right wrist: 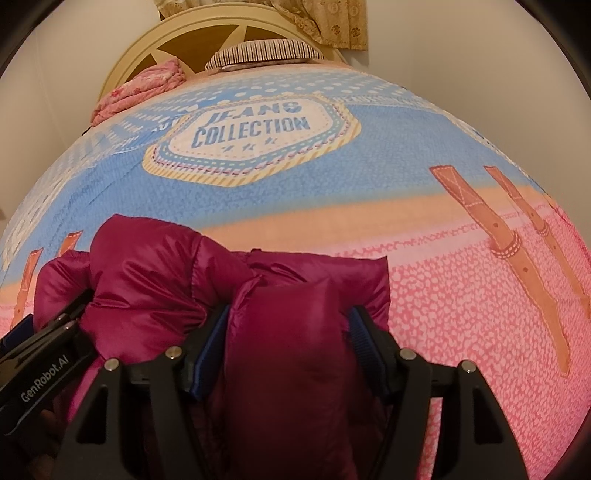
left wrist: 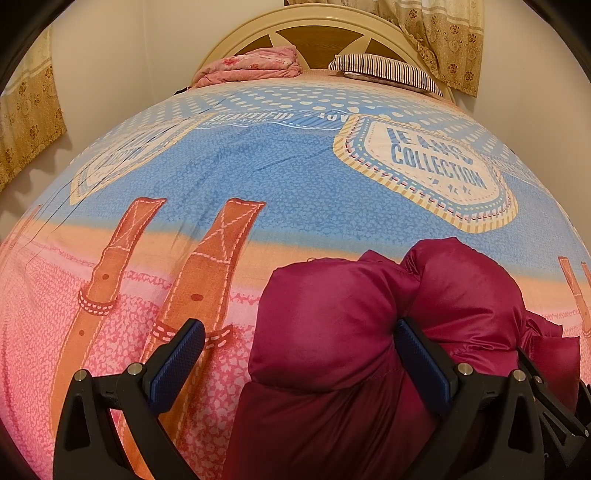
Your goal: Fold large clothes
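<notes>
A puffy magenta down jacket point(left wrist: 332, 325) lies bunched on the bed near its front edge. My left gripper point(left wrist: 298, 326) stands open and wide. The jacket's left bulge sits between its fingers against the right pad point(left wrist: 421, 354), while the left pad point(left wrist: 177, 362) is apart from it over the sheet. My right gripper point(right wrist: 289, 312) is shut on a thick padded fold of the jacket point(right wrist: 288, 332), with both blue pads pressed into its sides. The left gripper's body point(right wrist: 48, 350) shows at the left of the right wrist view, against the jacket.
The bed is covered by a blue and pink printed sheet point(left wrist: 258, 166). At its head lie a folded pink quilt point(left wrist: 251, 66) and a striped pillow point(left wrist: 388, 70) before a cream headboard point(left wrist: 306, 26). Curtains point(left wrist: 443, 37) hang behind, and walls run along both sides.
</notes>
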The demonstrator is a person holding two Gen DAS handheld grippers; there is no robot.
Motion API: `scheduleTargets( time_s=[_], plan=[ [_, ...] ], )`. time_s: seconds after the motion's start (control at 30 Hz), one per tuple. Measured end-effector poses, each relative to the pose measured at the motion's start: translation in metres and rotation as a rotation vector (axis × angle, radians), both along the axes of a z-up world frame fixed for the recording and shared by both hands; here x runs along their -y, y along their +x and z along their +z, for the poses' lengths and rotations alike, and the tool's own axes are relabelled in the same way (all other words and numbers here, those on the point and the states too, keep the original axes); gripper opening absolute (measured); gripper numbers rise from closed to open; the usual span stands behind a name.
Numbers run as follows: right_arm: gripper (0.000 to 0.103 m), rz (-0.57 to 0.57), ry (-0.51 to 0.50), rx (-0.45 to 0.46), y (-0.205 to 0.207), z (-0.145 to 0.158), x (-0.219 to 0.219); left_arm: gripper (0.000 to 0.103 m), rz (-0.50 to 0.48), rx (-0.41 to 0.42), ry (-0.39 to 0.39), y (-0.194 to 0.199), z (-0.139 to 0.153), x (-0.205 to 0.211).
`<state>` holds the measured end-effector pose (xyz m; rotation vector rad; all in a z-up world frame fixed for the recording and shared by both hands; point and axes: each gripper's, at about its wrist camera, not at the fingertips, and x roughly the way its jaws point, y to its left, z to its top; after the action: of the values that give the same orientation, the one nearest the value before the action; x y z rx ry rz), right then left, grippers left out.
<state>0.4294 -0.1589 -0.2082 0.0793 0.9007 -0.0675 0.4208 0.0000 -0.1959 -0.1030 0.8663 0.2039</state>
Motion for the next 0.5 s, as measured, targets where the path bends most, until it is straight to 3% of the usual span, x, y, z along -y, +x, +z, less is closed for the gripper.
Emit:
scheduleTargets(
  time_s=[0.5],
  plan=[
    [0.069,0.004,-0.001,-0.006,0.0017,-0.0014,-0.0003,0.102,0.000,-0.006,-0.005,0.0010,0.0001,-0.0003]
  ],
)
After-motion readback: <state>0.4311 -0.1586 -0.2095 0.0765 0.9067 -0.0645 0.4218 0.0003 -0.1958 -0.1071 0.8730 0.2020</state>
